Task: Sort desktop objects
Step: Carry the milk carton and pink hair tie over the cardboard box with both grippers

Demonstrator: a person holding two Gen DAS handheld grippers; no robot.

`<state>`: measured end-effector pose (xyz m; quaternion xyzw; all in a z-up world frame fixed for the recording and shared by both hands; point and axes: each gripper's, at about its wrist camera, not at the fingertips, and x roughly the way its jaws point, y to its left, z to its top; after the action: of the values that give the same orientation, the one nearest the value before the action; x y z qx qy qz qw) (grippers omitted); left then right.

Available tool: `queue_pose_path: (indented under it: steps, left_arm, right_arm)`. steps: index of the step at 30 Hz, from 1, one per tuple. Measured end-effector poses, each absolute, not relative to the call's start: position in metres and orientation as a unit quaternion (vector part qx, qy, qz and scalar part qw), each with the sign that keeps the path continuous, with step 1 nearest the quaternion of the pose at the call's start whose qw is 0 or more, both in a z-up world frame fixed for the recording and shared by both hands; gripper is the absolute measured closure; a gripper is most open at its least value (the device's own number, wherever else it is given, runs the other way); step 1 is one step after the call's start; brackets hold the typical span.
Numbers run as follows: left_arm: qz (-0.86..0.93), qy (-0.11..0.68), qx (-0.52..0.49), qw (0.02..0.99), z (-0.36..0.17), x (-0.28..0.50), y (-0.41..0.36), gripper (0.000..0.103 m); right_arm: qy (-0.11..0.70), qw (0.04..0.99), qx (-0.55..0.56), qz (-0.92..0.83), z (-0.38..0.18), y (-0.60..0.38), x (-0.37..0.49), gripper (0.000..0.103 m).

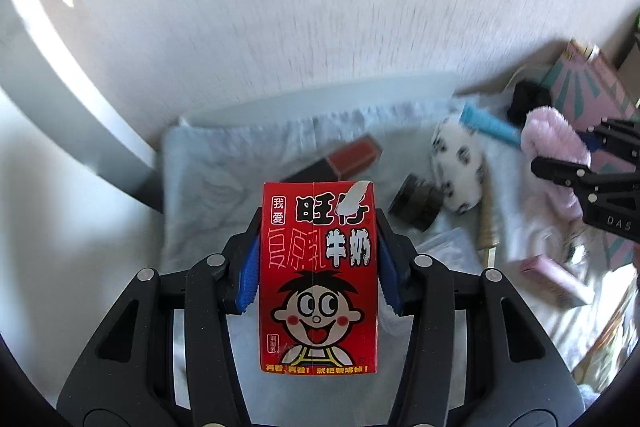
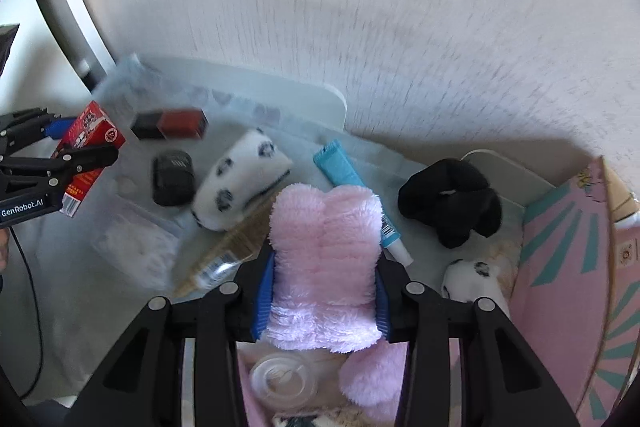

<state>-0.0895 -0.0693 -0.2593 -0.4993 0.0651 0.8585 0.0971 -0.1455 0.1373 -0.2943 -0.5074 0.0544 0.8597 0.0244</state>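
Observation:
My left gripper (image 1: 318, 227) is shut on a red milk carton (image 1: 318, 275) with a cartoon face and holds it above the desk; it shows at the left of the right wrist view (image 2: 86, 151). My right gripper (image 2: 325, 259) is shut on a fluffy pink cloth (image 2: 325, 259), lifted above the desk; it shows at the right of the left wrist view (image 1: 554, 151). On the pale mat (image 1: 224, 163) lie a red and black box (image 2: 170, 123), a dark round jar (image 2: 173, 177), a spotted white plush (image 2: 240, 183) and a blue tube (image 2: 340, 167).
A black scrunchie (image 2: 452, 199) lies at the right. A pink box with teal rays (image 2: 568, 259) stands at the far right. A clear plastic packet (image 2: 136, 247), a beige tube (image 2: 224, 259) and a clear round lid (image 2: 282, 381) lie near me. A white wall (image 2: 360, 7) is behind.

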Motion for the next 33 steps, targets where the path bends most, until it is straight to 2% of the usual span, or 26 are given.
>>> queue_pose_path:
  steps: [8,14,24,33]
  left_arm:
    - [0.884,0.033,-0.451,0.120,-0.154,-0.078,-0.082,0.057]
    - [0.894,0.045,-0.427,0.130,-0.091,-0.056,-0.077,0.057]
    - [0.896,0.020,-0.401,0.187,-0.051,-0.037,0.001,0.057]
    - [0.873,0.030,-0.406,0.269,-0.058,-0.034,0.137,0.057]
  right_arm:
    - [0.102,0.045,-0.457,0.883,-0.204,0.141,-0.116,0.065]
    - [0.114,0.092,-0.419,0.896,-0.148,0.159,-0.074,0.065]
    - [0.140,0.163,-0.398,0.892,-0.122,0.228,0.009,0.065]
    - [0.160,0.185,-0.391,0.887,-0.122,0.281,0.072,0.065]
